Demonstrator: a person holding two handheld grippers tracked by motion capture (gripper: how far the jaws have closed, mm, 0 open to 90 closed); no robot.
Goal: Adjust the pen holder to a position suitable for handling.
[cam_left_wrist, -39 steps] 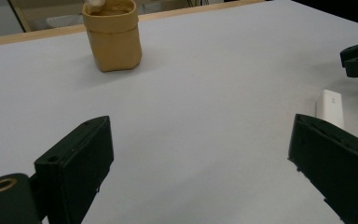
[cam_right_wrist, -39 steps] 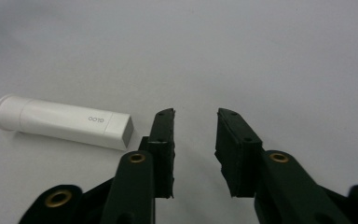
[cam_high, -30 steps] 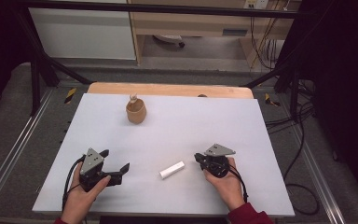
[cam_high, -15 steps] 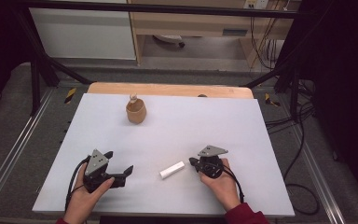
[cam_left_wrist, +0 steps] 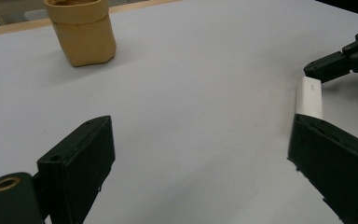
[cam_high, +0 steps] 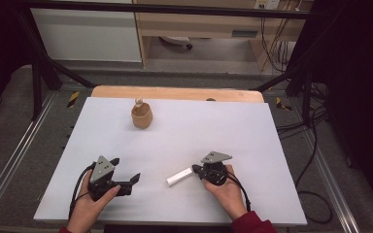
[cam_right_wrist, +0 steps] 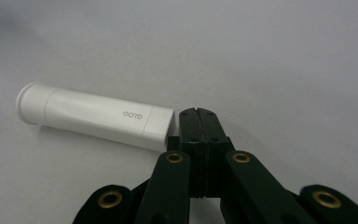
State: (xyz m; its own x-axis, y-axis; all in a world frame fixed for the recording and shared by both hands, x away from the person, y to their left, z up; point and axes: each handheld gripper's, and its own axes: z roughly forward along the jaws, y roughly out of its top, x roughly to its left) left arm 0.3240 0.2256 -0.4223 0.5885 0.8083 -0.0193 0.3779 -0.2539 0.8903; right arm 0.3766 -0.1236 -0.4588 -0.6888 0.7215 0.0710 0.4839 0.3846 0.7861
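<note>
right gripper view: white tube (cam_right_wrist: pixel 95 116) lying flat, lettered "glog"; right hand-held gripper (cam_right_wrist: pixel 196 112) pressed together beside it.

One marking legible: small grey lettering, upside down in the right gripper view, reading "GLOO" or "GLOG", printed on the white tube (cam_right_wrist: pixel 95 117) near its squared end. Nothing else readable.

Table (cam_high: pixel 252 136) centre lies open; only tan cup (cam_high: pixel 141 116) upper left and white tube (cam_high: pixel 179 176) at lower centre obstruct.
</note>
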